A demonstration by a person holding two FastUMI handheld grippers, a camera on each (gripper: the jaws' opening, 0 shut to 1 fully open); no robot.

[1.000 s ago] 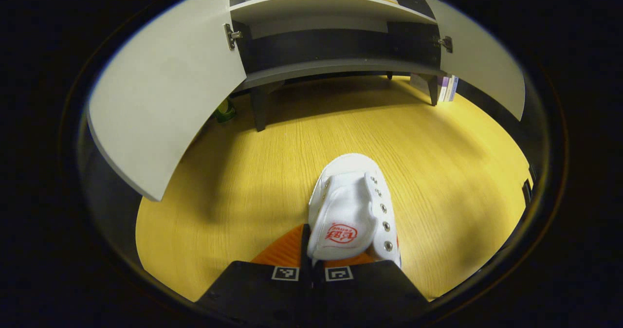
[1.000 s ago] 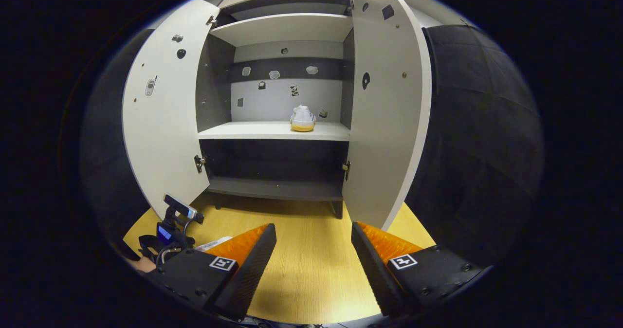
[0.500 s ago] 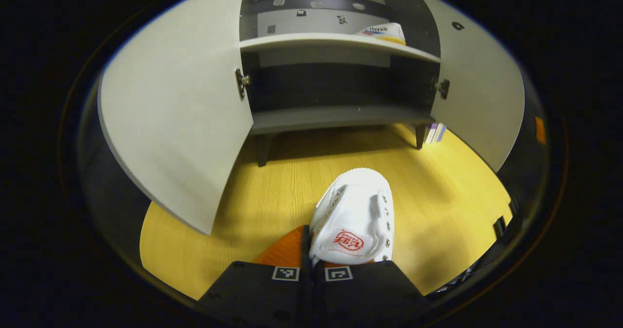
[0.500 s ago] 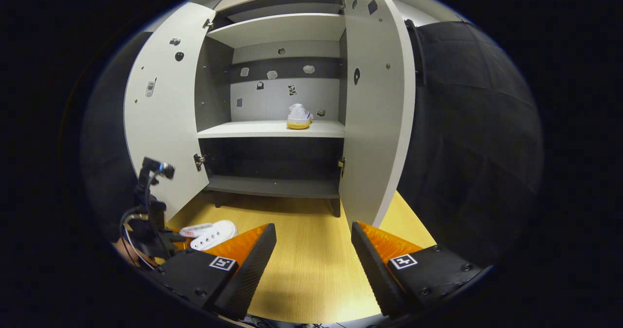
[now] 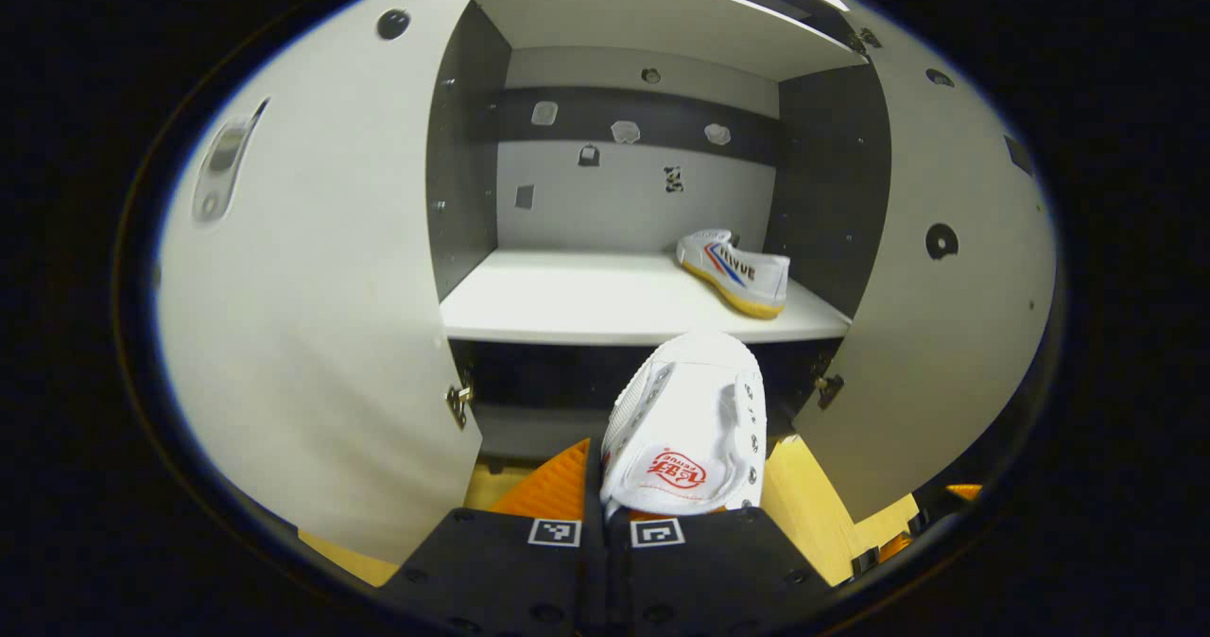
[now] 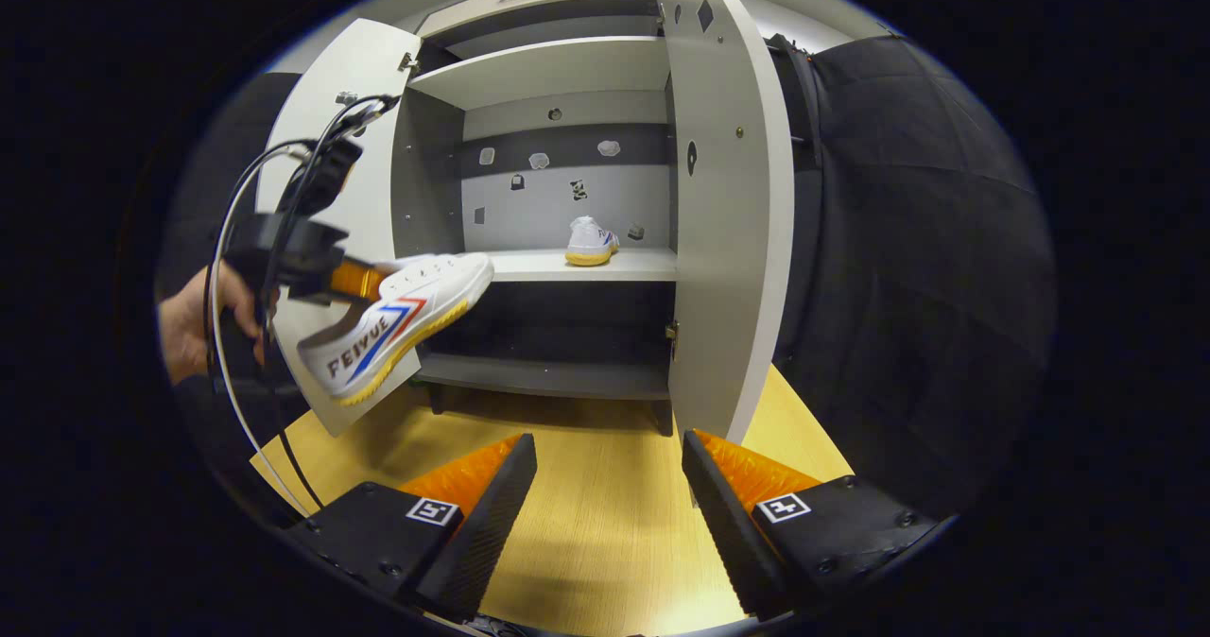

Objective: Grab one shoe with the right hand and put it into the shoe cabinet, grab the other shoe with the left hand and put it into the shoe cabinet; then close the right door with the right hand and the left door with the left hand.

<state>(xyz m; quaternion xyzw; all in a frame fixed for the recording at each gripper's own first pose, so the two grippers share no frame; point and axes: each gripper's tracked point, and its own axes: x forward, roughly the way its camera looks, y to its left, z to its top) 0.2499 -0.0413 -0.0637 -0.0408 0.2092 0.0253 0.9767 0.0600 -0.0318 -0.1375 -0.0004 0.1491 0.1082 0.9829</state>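
Observation:
My left gripper [image 5: 605,514] is shut on a white shoe [image 5: 688,424], held in the air with its toe toward the open shoe cabinet [image 5: 605,301]. The right gripper view shows that shoe [image 6: 397,320] lifted at the left, with the left gripper [image 6: 326,273] and a hand [image 6: 194,320] behind it. The other white shoe [image 5: 735,271] rests at the right end of the middle shelf, seen again as a small shoe [image 6: 590,240] from the right. My right gripper [image 6: 610,495] stands open over the wooden floor. Both doors, left [image 5: 312,268] and right [image 5: 931,268], are open.
The wooden floor [image 6: 605,514] runs up to the cabinet's legs. A dark lower shelf [image 6: 548,374] sits under the middle one. The right door [image 6: 728,202] stands edge-on just ahead of my right gripper. Black cloth wall [image 6: 926,268] closes the right side.
My left gripper has lifted the shoe off the floor and raised it toward the middle shelf. The right gripper has stayed nearly in place, still open.

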